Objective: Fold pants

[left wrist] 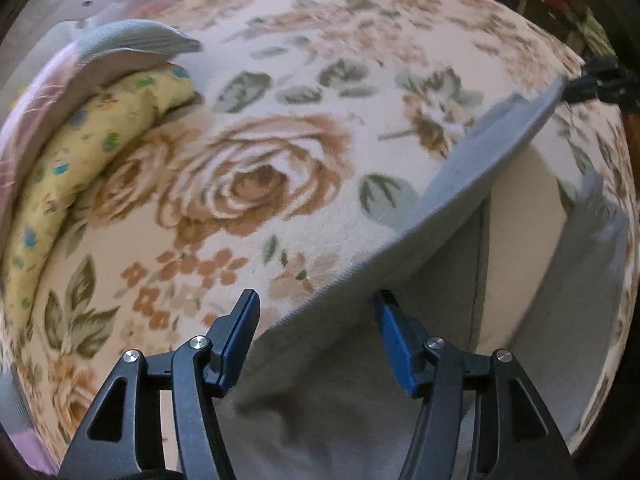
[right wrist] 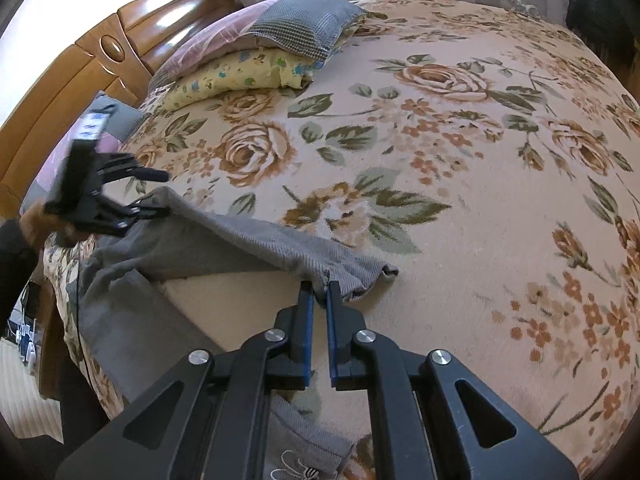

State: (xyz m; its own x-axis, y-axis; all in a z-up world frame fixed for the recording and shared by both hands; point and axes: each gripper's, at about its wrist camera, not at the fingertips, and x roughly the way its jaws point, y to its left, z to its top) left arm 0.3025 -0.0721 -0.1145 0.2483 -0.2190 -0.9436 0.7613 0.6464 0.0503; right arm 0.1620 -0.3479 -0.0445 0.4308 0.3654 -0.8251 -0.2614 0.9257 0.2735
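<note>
A bed covered by a rose-patterned blanket point(right wrist: 460, 152) fills both views, with a wooden headboard point(right wrist: 92, 68) at the far left and a stack of pillows point(right wrist: 256, 52) laid against it. The grey pants point(right wrist: 224, 248) are spread over the near left part of the blanket, one edge raised off it in a taut band, with a pale layer seen underneath.

That raised edge is pinched at its right end by the right gripper point(right wrist: 319, 300), whose jaws are nearly closed with cloth caught between them. The left gripper point(left wrist: 316, 312) is seen with its jaws wide apart, the pants edge passing between them; no firm hold can be confirmed in either view.

The step in hand is judged to be a fold being carried over by the lifted edge. Next, the left jaws would need to be closed on the cloth, and both ends moved together so the edge is laid down flat and square.
</note>
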